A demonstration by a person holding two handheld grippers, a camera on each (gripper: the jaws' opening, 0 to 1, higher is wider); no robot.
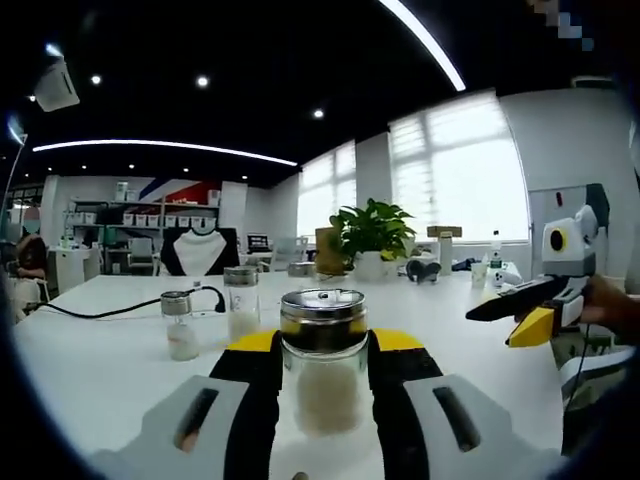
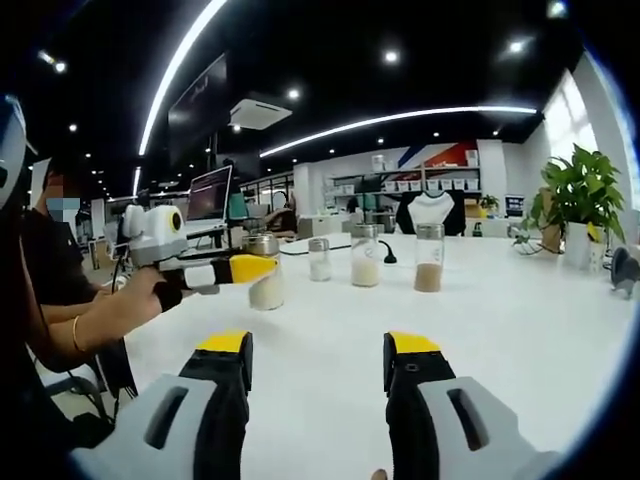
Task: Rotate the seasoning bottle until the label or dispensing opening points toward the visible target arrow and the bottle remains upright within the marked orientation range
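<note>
A glass seasoning bottle [image 1: 322,375] with a metal lid and pale powder inside stands upright between my left gripper's [image 1: 322,345] yellow-tipped jaws, which are shut on its sides. In the right gripper view the same bottle [image 2: 267,288] sits at the left on the white table [image 2: 500,330], with the left gripper [image 2: 262,270] around it. My right gripper [image 2: 318,345] hangs open over bare table, nothing between its jaws. From the left gripper view, the right gripper [image 1: 510,318] hovers at the far right, well apart from the bottle. No arrow mark is visible.
Two more bottles [image 1: 180,325] [image 1: 241,303] stand behind the held one, beside a black cable [image 1: 110,312]. A brown-filled bottle [image 2: 429,258] stands further right. A potted plant [image 1: 372,232] and small items sit at the far edge. A person's arm [image 2: 90,325] holds the left gripper.
</note>
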